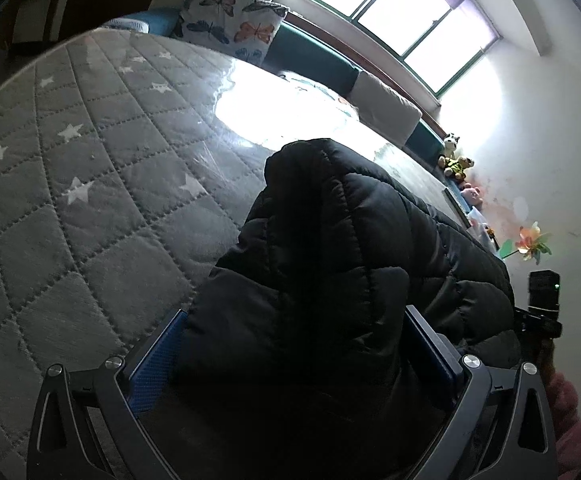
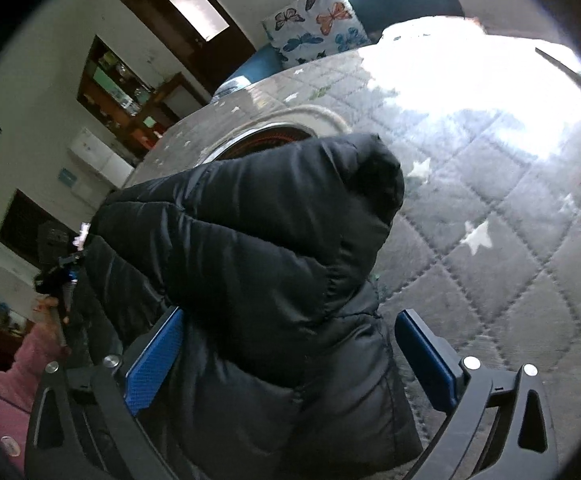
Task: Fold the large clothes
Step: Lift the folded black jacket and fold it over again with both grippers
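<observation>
You've got a black puffer jacket (image 1: 350, 248) bunched up between both tools, lifted over the grey star-print quilt (image 1: 90, 184) on the bed. Your left gripper (image 1: 294, 344) has its blue-padded fingers (image 1: 154, 364) spread wide with a thick fold of the jacket filling the gap; the padding presses against both pads, so you're holding it with the jaws far apart rather than pinched tight. From the right wrist view, your right gripper (image 2: 290, 352) shows the jacket (image 2: 250, 264) against the left pad (image 2: 156, 360), while the right pad stands apart from the fabric with quilt (image 2: 490, 260) showing in between, so that side looks open around the cloth, not clamping it.

The jacket's rounded end points up and away from you in both views. Beyond it, a butterfly-print pillow (image 1: 232, 22) leans at the head of the bed, and bright window (image 1: 394, 12) light washes out the middle of the quilt. Small stuffed toys (image 1: 456, 158) sit along the ledge by the wall, with a paper pinwheel (image 1: 530, 246) nearby. No brand, label or writing can be read on the jacket or anywhere else; a shelf (image 2: 118, 84) in the background is too small to make out text.
</observation>
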